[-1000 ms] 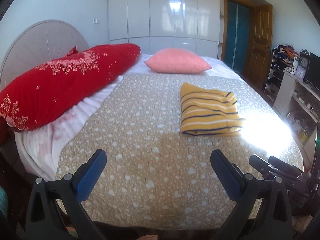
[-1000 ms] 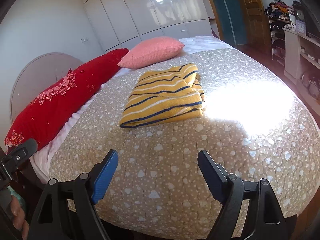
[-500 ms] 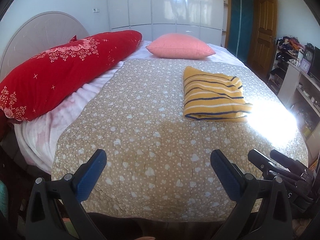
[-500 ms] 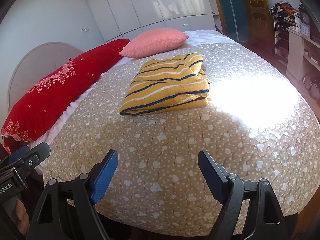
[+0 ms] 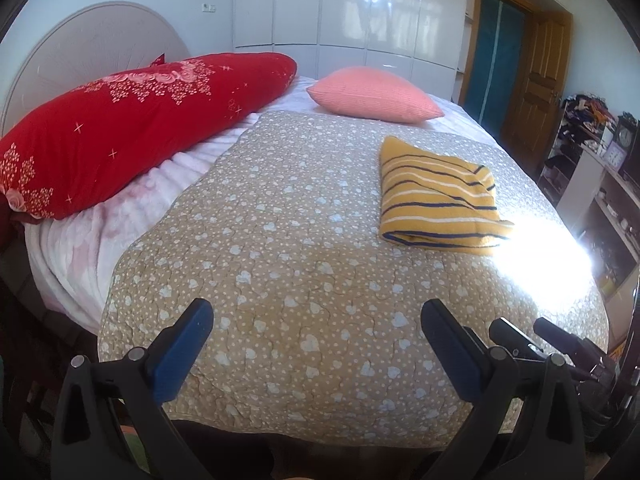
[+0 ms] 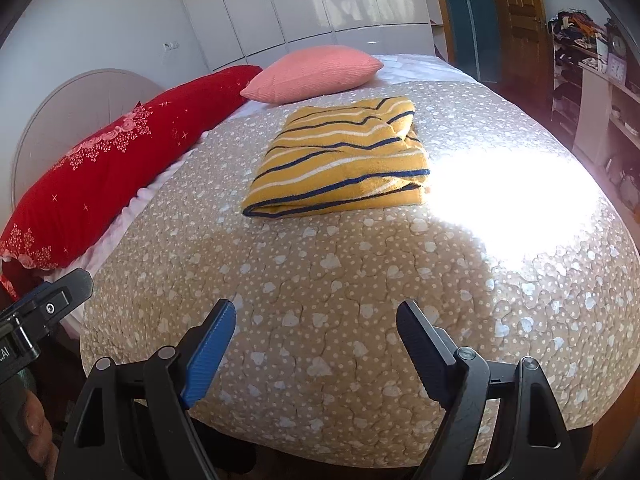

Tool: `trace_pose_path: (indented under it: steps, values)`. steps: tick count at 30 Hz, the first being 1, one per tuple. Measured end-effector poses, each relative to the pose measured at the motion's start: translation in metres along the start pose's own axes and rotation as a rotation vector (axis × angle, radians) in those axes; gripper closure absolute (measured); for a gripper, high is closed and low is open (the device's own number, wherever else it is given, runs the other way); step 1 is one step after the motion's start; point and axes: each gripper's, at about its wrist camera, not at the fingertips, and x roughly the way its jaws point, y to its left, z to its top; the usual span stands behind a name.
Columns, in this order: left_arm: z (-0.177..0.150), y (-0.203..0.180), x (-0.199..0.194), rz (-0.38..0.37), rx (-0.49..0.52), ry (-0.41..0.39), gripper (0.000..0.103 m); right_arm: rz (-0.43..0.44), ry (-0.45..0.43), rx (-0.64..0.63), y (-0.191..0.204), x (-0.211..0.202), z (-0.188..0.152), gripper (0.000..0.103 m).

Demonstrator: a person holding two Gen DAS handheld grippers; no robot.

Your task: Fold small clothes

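on the heart-print bedspread (image 5: 304, 264) lies a folded yellow striped sweater (image 5: 436, 200); left gripper (image 5: 316, 344) and right gripper (image 6: 316, 332) hover spread wide, holding nothing; no legible writing.

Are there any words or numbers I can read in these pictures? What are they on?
".AI": end of a cut-off white label on the left gripper's body, at the right wrist view's edge.
Clock faces on the shelf: numbers too small to read.
Striped garment, quilt, pillows: no words.
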Motion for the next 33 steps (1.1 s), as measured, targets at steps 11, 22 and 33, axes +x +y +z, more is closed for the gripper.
trace_pose_path:
  steps: [11,22,33]
  values:
    - [0.004,0.044,-0.001,0.0,-0.127,-0.011,0.0,-0.026,0.007,-0.055,0.029,0.006,0.015,0.016]
    - [0.004,0.083,-0.002,0.001,-0.229,-0.02,0.0,-0.053,0.033,-0.144,0.063,0.019,0.021,0.016]
    - [0.003,0.091,0.0,0.007,-0.254,-0.015,0.0,-0.03,0.028,-0.165,0.075,0.023,0.019,0.015]
